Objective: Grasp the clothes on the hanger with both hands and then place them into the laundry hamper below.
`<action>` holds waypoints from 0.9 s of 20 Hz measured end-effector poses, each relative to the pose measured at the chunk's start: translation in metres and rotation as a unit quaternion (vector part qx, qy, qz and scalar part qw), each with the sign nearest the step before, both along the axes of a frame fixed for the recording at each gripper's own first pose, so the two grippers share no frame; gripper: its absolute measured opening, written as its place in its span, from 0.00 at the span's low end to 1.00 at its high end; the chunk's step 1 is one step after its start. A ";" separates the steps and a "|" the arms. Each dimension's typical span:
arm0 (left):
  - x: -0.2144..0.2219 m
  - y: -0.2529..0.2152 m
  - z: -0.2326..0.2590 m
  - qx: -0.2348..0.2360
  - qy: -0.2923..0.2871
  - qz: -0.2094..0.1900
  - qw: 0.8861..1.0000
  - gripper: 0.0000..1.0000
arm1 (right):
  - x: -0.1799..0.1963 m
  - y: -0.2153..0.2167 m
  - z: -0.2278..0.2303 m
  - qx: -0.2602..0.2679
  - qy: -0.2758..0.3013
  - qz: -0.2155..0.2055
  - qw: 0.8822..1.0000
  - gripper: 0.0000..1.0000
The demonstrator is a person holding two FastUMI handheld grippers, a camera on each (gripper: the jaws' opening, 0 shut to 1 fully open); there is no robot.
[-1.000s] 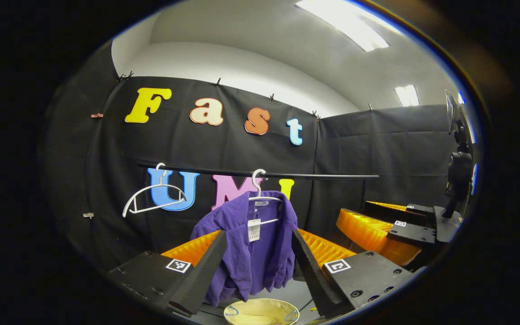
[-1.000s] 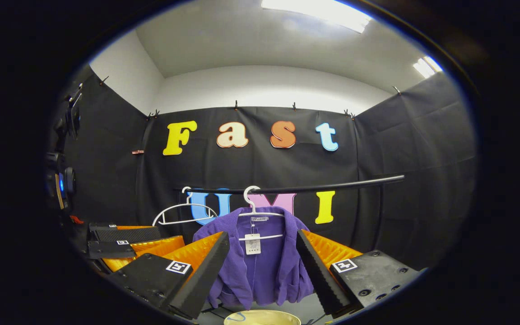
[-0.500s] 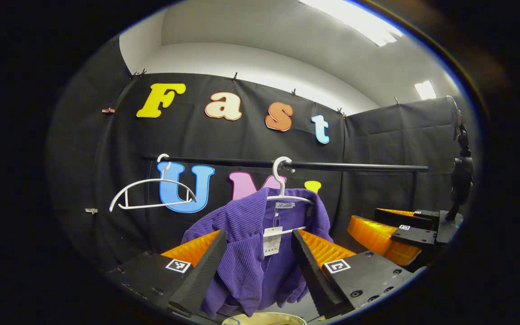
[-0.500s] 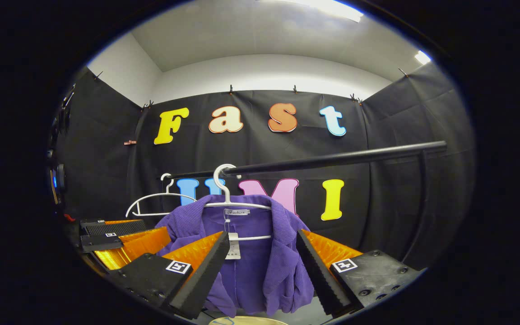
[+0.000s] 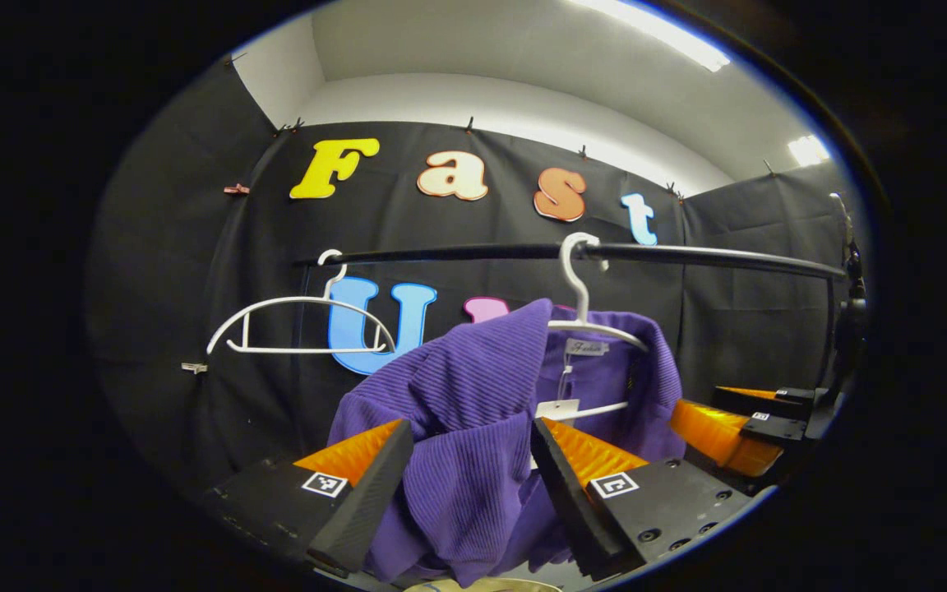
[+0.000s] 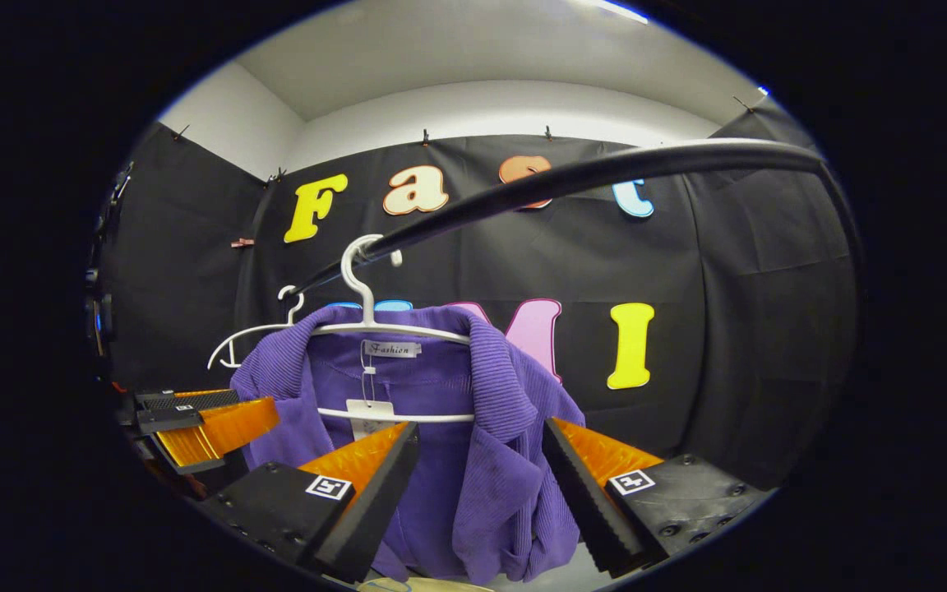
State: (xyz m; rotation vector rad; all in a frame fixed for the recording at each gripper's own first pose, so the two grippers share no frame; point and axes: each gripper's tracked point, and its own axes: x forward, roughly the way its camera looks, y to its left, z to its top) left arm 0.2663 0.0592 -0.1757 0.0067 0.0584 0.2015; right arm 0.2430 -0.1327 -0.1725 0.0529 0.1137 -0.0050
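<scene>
Hanging from a white hanger (image 5: 584,316) on the black rail (image 5: 687,253), the purple garment (image 5: 473,411) sits right in front of both claws. Left claw (image 5: 471,469) spread wide, its two fingers either side of the garment's near shoulder and front panel, fabric between them but not pinched. Right claw (image 6: 480,477) also spread, fingers flanking the garment's front below the collar (image 6: 490,370), no squeeze visible. In the left gripper view the right claw shows at the far right edge near the garment's other shoulder. In the right gripper view the left claw shows at the left edge beside the sleeve. White tag (image 6: 368,409) dangles inside the neck. Second hanger (image 5: 301,325), bare, on the same rail further left. Cream rim of the hamper (image 5: 482,585) just visible below the garment hem.
</scene>
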 end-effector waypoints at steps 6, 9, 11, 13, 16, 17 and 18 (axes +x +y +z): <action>0.024 -0.009 -0.022 -0.055 0.022 -0.013 0.998 0.91 | 0.021 -0.001 -0.024 0.018 0.021 0.032 0.999 1.00; 0.034 -0.029 -0.019 -0.051 0.014 -0.026 0.998 0.91 | 0.032 0.000 -0.041 0.031 0.038 0.038 0.998 0.98; 0.043 -0.026 -0.028 -0.037 0.025 -0.012 0.999 0.93 | 0.038 0.002 -0.046 0.042 0.042 0.046 0.997 0.98; 0.050 -0.023 -0.029 -0.046 0.021 0.002 0.999 0.93 | 0.046 0.002 -0.049 0.051 0.040 0.050 0.997 0.97; 0.061 -0.013 -0.023 -0.070 0.001 0.030 0.997 0.93 | 0.064 -0.001 -0.053 0.046 0.030 0.062 0.997 0.97; 0.067 -0.007 -0.022 -0.069 0.000 0.037 0.997 0.90 | 0.072 -0.003 -0.059 0.040 0.028 0.065 0.997 0.96; 0.071 -0.005 -0.023 -0.065 -0.002 0.041 0.997 0.87 | 0.078 -0.010 -0.063 0.034 0.027 0.061 0.997 0.93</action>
